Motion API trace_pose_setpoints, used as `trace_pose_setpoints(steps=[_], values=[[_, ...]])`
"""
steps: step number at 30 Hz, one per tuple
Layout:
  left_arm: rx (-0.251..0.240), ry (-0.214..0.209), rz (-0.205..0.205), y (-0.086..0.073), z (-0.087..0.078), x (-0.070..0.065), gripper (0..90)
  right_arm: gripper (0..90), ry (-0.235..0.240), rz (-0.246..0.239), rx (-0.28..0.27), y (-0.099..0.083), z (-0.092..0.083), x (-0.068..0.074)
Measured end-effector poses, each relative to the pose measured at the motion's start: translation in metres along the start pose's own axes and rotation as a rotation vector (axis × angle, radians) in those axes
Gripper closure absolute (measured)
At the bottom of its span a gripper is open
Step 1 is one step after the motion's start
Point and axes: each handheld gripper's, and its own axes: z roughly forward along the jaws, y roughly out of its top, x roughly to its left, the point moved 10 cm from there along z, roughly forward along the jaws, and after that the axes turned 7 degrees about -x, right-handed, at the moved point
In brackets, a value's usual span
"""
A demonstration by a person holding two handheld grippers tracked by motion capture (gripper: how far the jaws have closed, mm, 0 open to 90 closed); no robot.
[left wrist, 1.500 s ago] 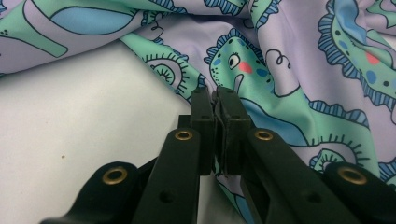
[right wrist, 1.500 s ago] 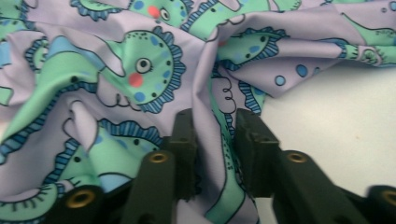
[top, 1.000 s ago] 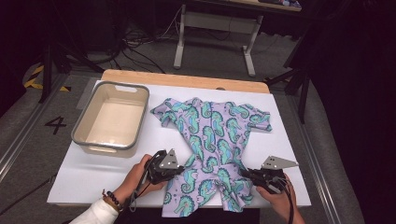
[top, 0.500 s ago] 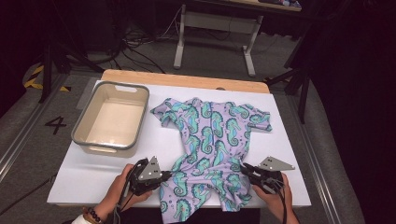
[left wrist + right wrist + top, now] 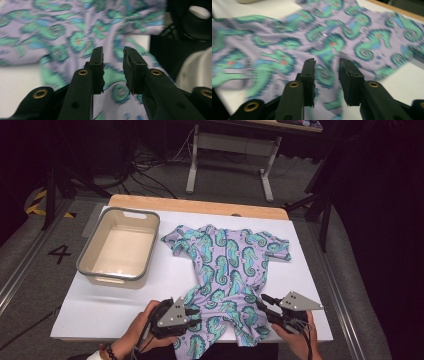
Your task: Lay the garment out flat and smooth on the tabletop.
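Both hands pulled back toward near counter (image 5: 125,320) edge; jaws just opening. Left tongs (image 5: 196,316), right tongs (image 5: 264,301) released, nothing between jaws. Seahorse garment (image 5: 227,270) lies spread flat mid-counter, hem overhanging near edge, likely smoothed for folding. Tub (image 5: 120,248) left.

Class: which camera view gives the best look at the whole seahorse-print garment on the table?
The high view: it shows the seahorse-print garment spread on the white table, collar away from the person, its near edge hanging over the table's front. The left gripper view and right gripper view each give a blurred close-up patch of its fabric behind the fingers.
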Motion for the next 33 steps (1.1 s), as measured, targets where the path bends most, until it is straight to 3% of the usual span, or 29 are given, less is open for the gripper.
trace_pose_setpoints(steps=[2,5,7,9,12,15,16,18,19,23,24,28,33], values=[[0.027,-0.038,-0.001,-0.002,0.009,-0.008,68.7,73.2,0.075,-0.019,0.002,0.001,-0.001,0.019],[0.05,-0.095,-0.017,-0.006,0.022,-0.017,65.3,74.2,0.135,-0.039,0.038,-0.006,0.0,0.038],[0.089,-0.112,-0.025,-0.011,0.028,-0.02,61.6,70.6,0.184,-0.024,0.064,-0.013,0.001,0.051],[0.111,-0.132,-0.034,-0.014,0.036,-0.023,58.4,66.8,0.21,-0.052,0.107,-0.023,0.004,0.059],[0.145,-0.135,-0.046,-0.019,0.046,-0.024,55.2,59.5,0.259,-0.044,0.16,-0.035,0.009,0.065],[0.153,-0.134,-0.05,-0.021,0.05,-0.023,54.4,54.8,0.282,-0.051,0.186,-0.041,0.013,0.068],[0.151,-0.132,-0.048,-0.021,0.051,-0.022,57.3,56.8,0.277,-0.075,0.207,-0.044,0.015,0.069],[0.154,-0.112,-0.043,-0.021,0.05,-0.018,60.3,58.2,0.264,-0.085,0.219,-0.046,0.016,0.068],[0.162,-0.121,-0.029,-0.022,0.049,-0.017,68.3,65.8,0.249,-0.101,0.236,-0.049,0.018,0.067],[0.148,-0.136,-0.055,-0.021,0.048,-0.016,85.5,80.5,0.248,-0.119,0.249,-0.05,0.021,0.069],[0.143,-0.162,-0.048,-0.019,0.045,-0.018,86.1,84.5,0.246,-0.122,0.253,-0.05,0.021,0.069],[0.116,-0.231,-0.022,-0.013,0.034,-0.029,86.7,85.7,0.349,-0.11,0.262,-0.045,0.007,0.08],[0.083,-0.285,0.033,0.0,0.014,-0.05,86.5,83.3,0.5,-0.139,0.273,-0.034,-0.02,0.11]])
